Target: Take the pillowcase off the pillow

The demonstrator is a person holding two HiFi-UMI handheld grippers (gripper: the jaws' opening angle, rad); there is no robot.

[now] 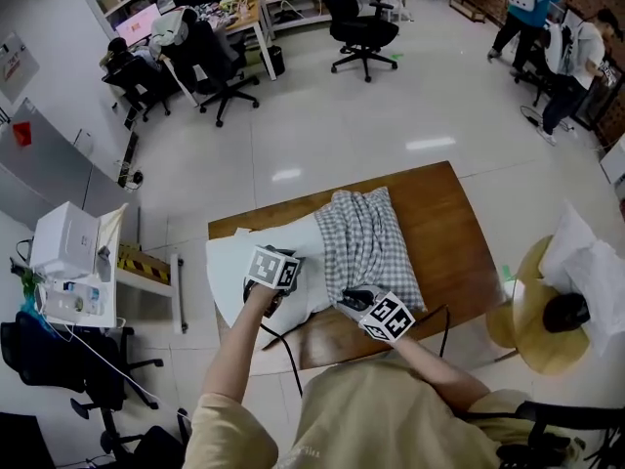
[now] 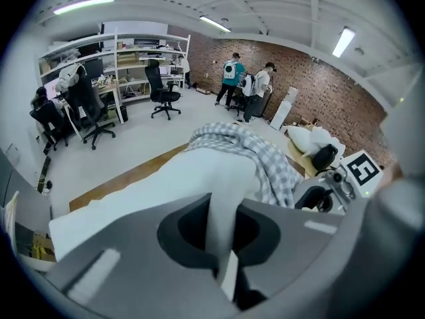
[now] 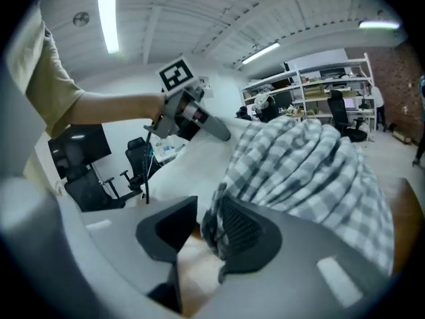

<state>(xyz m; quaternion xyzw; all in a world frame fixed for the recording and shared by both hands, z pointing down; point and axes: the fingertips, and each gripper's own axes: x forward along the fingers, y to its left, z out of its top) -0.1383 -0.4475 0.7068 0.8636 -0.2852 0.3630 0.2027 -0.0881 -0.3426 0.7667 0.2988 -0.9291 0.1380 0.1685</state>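
Observation:
On the wooden table (image 1: 444,218) lies a white pillow (image 1: 234,262), bare at its left end. The grey checked pillowcase (image 1: 369,237) is bunched over its right end. My left gripper (image 1: 283,274) is at the pillow's near edge, and in the left gripper view it (image 2: 222,224) is shut on a fold of the white pillow (image 2: 166,185). My right gripper (image 1: 354,299) is at the pillowcase's near edge. In the right gripper view it (image 3: 199,234) is open: the hem of the pillowcase (image 3: 299,165) lies against the right pad, with a gap to the left one.
A black cable (image 1: 288,345) runs off the table's front edge. A round yellow stand (image 1: 527,335) with white bags is at the right, a white box (image 1: 63,242) on a cart at the left. Office chairs (image 1: 361,27), desks and two people (image 1: 547,27) are at the far side.

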